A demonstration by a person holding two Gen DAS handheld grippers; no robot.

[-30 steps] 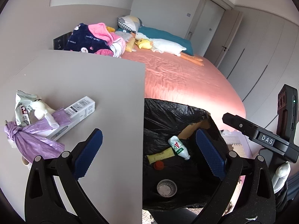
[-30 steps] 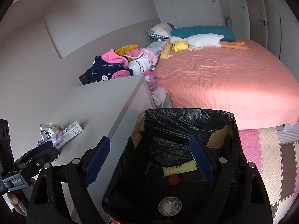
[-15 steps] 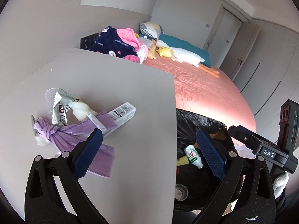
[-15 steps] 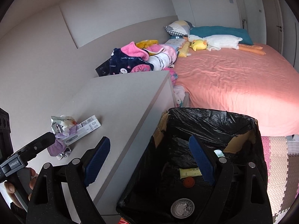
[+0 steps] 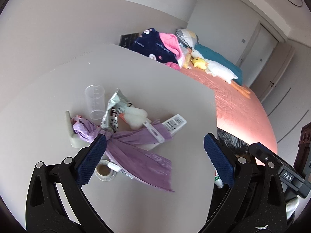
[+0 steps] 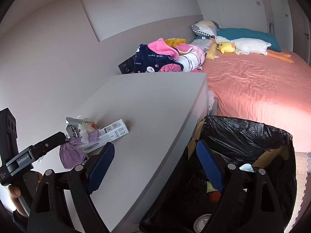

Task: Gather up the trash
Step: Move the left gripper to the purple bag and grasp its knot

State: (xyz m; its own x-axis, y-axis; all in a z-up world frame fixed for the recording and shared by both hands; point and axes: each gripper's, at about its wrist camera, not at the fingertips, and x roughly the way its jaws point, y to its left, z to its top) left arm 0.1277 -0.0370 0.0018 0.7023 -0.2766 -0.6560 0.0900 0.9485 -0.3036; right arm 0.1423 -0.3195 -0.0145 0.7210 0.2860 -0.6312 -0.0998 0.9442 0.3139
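We see the trash pile sitting on the grey cabinet top, all of it on the side away from the bin. In the pile: purple plastic bag knotted and spread flat, clear measuring cup upright behind it, crumpled foil wrapper leaning against the cup, white carton partly under the bag, tape roll at the bag's near edge.

Left gripper hangs above the cabinet top, jaws spread wide, nothing between them; its one pad is over the bag's knot, contact unclear.

Right gripper is released too, jaws wide and empty, straddling the cabinet's edge and the black-lined bin. The bin stands against the cabinet's side with a few discarded items at the bottom.
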